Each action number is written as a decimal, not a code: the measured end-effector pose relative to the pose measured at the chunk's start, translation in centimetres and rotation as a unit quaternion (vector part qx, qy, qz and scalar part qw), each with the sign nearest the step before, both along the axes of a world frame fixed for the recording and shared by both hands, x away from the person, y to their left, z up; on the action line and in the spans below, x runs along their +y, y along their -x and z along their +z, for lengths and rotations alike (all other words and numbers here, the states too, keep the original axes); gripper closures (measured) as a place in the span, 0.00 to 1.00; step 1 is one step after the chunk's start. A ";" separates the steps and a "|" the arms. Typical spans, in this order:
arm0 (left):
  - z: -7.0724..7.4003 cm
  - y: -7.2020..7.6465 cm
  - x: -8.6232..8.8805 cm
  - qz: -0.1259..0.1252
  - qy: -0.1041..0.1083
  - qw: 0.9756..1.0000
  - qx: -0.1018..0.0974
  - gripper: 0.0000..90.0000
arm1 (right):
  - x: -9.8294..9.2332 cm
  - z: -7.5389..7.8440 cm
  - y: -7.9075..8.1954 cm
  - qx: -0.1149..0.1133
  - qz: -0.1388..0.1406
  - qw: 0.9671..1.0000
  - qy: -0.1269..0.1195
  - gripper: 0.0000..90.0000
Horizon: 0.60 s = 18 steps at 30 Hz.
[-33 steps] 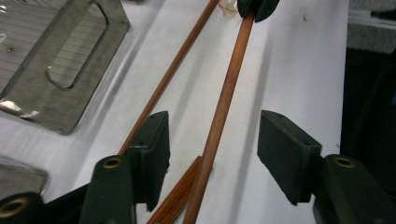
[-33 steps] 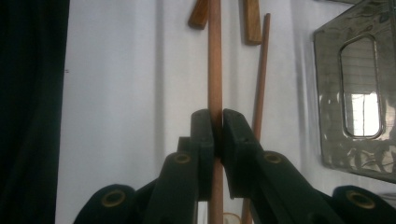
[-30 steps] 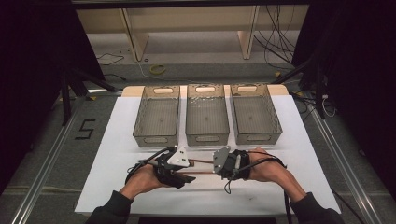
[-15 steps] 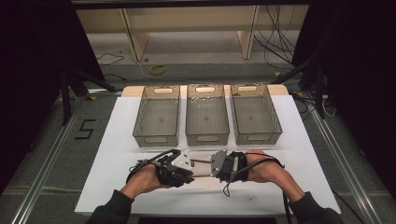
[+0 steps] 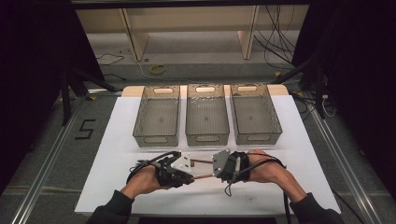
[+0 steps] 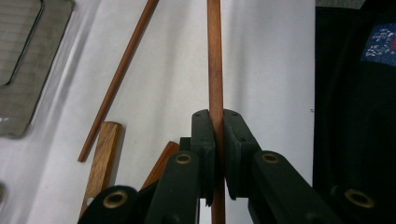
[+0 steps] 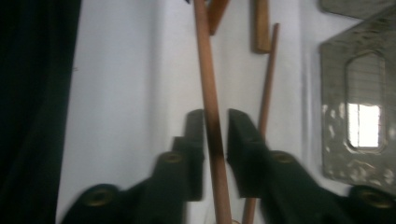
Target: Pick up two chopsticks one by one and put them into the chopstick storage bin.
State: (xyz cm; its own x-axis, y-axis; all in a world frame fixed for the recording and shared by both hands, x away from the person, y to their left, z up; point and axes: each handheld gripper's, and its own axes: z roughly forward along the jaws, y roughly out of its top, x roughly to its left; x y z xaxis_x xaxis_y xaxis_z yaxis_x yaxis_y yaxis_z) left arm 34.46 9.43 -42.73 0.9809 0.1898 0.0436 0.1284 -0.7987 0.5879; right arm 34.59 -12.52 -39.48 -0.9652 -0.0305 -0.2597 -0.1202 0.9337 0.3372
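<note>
- A lab or recording studio rather than a home; black curtains point(image 5: 28, 70) close off both sides and leave the room dim
- A white table point(image 5: 116, 140) stands lit in the middle; three identical clear bins point(image 5: 156, 116) sit in a neat row on it
- Metal rails point(image 5: 46, 158) run along the grey floor beside the table; a "5" point(image 5: 85, 129) is taped there
- Loose cables point(image 5: 275, 42) trail over the floor behind; a roll of tape point(image 5: 158, 69) lies near them
- Bare wooden shelving point(image 5: 135, 32) stands at the back; black stand legs point(image 5: 74, 84) are planted by the table's corners
</note>
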 end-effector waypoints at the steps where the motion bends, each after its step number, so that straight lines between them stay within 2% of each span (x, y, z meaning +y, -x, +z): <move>1: 0.0 -0.1 0.1 0.005 0.004 1.000 0.001 0.93 | -0.2 0.2 -0.1 0.004 -0.009 1.000 -0.008 0.77; 3: -0.1 -0.3 0.4 0.008 0.008 1.000 0.003 0.93 | -0.8 0.6 -0.2 0.004 -0.021 0.999 -0.039 0.69; 4: -0.1 -0.4 0.5 0.009 0.009 1.000 0.002 0.93 | -1.0 0.7 -0.2 0.004 -0.035 0.998 -0.056 0.64; 5: -0.1 -0.4 0.6 0.013 0.013 1.000 0.003 0.93 | -1.4 1.0 -0.3 0.001 -0.064 0.995 -0.080 0.57; 6: -0.2 -0.5 0.7 0.016 0.014 1.000 0.004 0.93 | -1.4 1.0 -0.3 0.001 -0.064 0.995 -0.080 0.57; 7: -0.1 -0.6 0.8 0.022 0.015 1.000 0.002 0.93 | -1.7 1.1 -0.4 -0.004 -0.079 0.993 -0.091 0.56; 8: -0.2 -0.7 1.0 0.028 0.016 0.999 0.001 0.93 | -2.1 1.1 -0.5 0.001 -0.097 0.989 -0.113 0.55; 9: -0.2 -0.8 1.1 0.033 0.019 0.999 0.003 0.93 | -2.7 0.9 -0.7 0.014 -0.122 0.982 -0.143 0.52; 10: -0.2 -0.9 1.2 0.037 0.019 0.999 0.002 0.93 | -2.8 0.8 -0.9 0.020 -0.131 0.981 -0.144 0.50; 11: -0.2 -1.1 1.4 0.042 0.022 0.999 0.001 0.93 | -2.8 0.8 -0.9 0.020 -0.131 0.981 -0.144 0.50; 12: -0.2 -1.2 1.6 0.048 0.028 0.998 0.003 0.93 | -2.9 0.8 -1.0 0.019 -0.143 0.980 -0.140 0.48; 13: -0.3 -1.4 1.8 0.054 0.034 0.998 0.007 0.93 | -3.1 0.7 -1.1 0.012 -0.155 0.978 -0.143 0.47; 14: -0.3 -1.5 1.9 0.058 0.037 0.998 0.007 0.93 | -3.4 0.7 -1.3 0.019 -0.168 0.973 -0.160 0.47; 16: -0.4 -1.7 2.3 0.065 0.043 0.997 0.010 0.93 | -3.8 0.5 -1.6 0.032 -0.188 0.965 -0.181 0.45; 17: -0.3 -1.8 2.4 0.070 0.046 0.996 0.013 0.93 | -4.0 0.3 -1.8 0.033 -0.200 0.962 -0.185 0.44; 18: -0.3 -1.9 2.7 0.076 0.054 0.996 0.015 0.93 | -4.1 0.3 -1.9 0.035 -0.206 0.960 -0.185 0.44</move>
State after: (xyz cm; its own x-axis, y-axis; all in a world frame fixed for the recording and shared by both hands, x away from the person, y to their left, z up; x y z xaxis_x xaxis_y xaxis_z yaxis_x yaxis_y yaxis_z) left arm 36.37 12.10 -43.03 0.9412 0.3375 -0.0135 0.2609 -0.7011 0.6636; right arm 36.44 -16.65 -39.22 -0.8905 0.4406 -0.1134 0.2694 0.7114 0.6491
